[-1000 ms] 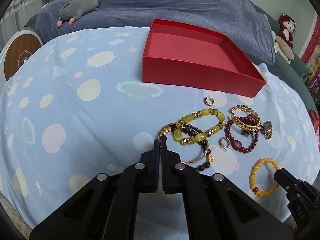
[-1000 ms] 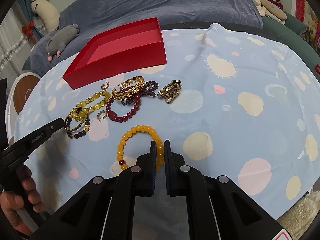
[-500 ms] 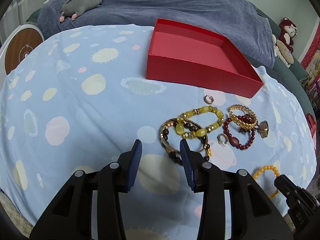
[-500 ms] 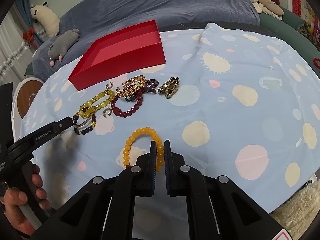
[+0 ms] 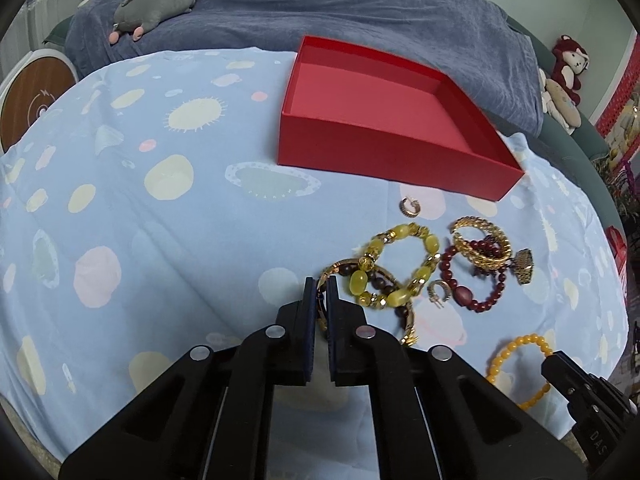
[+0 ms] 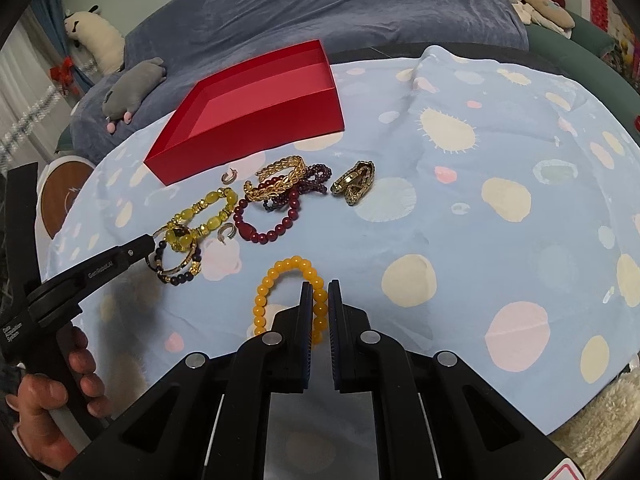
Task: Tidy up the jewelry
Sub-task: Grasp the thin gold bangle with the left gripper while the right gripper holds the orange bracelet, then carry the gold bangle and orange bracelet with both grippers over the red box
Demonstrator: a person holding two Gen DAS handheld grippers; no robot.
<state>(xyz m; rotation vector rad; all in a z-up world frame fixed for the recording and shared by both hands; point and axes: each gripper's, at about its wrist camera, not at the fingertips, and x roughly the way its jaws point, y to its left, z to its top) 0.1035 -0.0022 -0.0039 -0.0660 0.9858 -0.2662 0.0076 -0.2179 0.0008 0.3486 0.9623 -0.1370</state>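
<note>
An open red box [image 5: 384, 120] [image 6: 256, 104] stands at the far side of the blue spotted cloth. Near it lies a heap of jewelry: a yellow-green bead bracelet [image 5: 400, 264] [image 6: 200, 216], a dark red bead bracelet [image 5: 476, 280] [image 6: 264, 220], a gold chain bracelet [image 5: 480, 240] [image 6: 276, 178]. My left gripper [image 5: 320, 284] [image 6: 150, 246] is shut on the rim of a gold and dark bead bangle [image 5: 404, 312] [image 6: 178, 268]. My right gripper [image 6: 319, 292] is shut on an orange bead bracelet [image 6: 288, 292] [image 5: 516, 364].
A gold watch [image 6: 354, 182] [image 5: 524, 266] and small hoop earrings [image 5: 410, 206] [image 6: 229, 177] lie among the heap. A blue-covered sofa with a grey plush toy [image 5: 156, 4] is behind the table. A round wooden stool [image 5: 36, 96] stands left.
My left gripper opened, moved forward onto the bangle, and has now closed on its rim. My right gripper stayed shut on the orange bracelet with little movement.
</note>
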